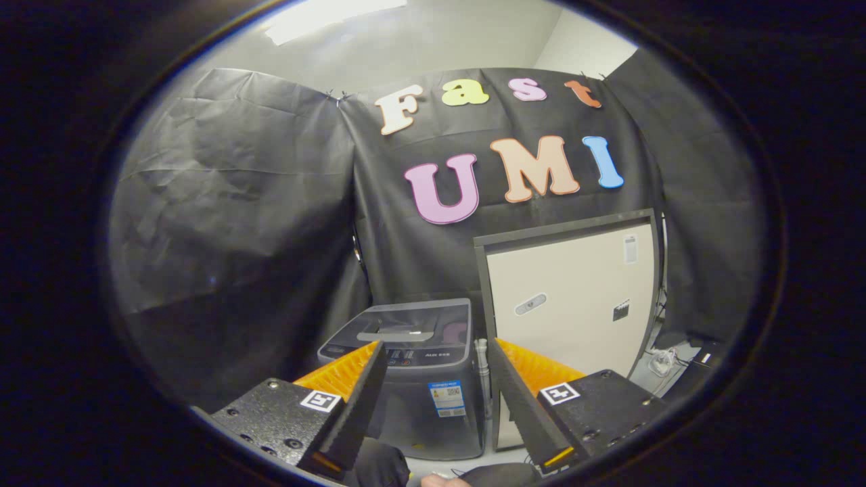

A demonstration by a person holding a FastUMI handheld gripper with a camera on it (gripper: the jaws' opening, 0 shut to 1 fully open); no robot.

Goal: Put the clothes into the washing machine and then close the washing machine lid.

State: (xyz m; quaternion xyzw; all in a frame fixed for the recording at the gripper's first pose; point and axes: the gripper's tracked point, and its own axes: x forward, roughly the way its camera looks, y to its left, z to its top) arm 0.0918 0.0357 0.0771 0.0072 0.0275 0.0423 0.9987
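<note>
In the gripper view we take the washing machine [414, 375] as our landmark: a small grey top-loader standing on the floor against the black cloth wall [230, 223]. Its lid [411, 325] lies flat and shut on top, with a pale handle strip across the middle and a dark control strip along the front edge. A blue-and-white label [446, 398] sits low on the machine's front face.

Just to the right of the machine we see a thin white pipe [482, 368] standing upright, and right of that a tall cream panel [572, 318] in a dark grey frame, leaning against the wall. Further right of the machine, on the floor, lies a tangle of white cable [659, 362].

The gripper [440, 399] hangs in front of the machine with its 2 fingers spread wide apart and nothing held between them; the machine's front shows in the gap. Below the machine, between the fingers, we see dark cloth [379, 467] and part of a hand [440, 480]. We cannot tell whether that cloth is the clothes.
</note>
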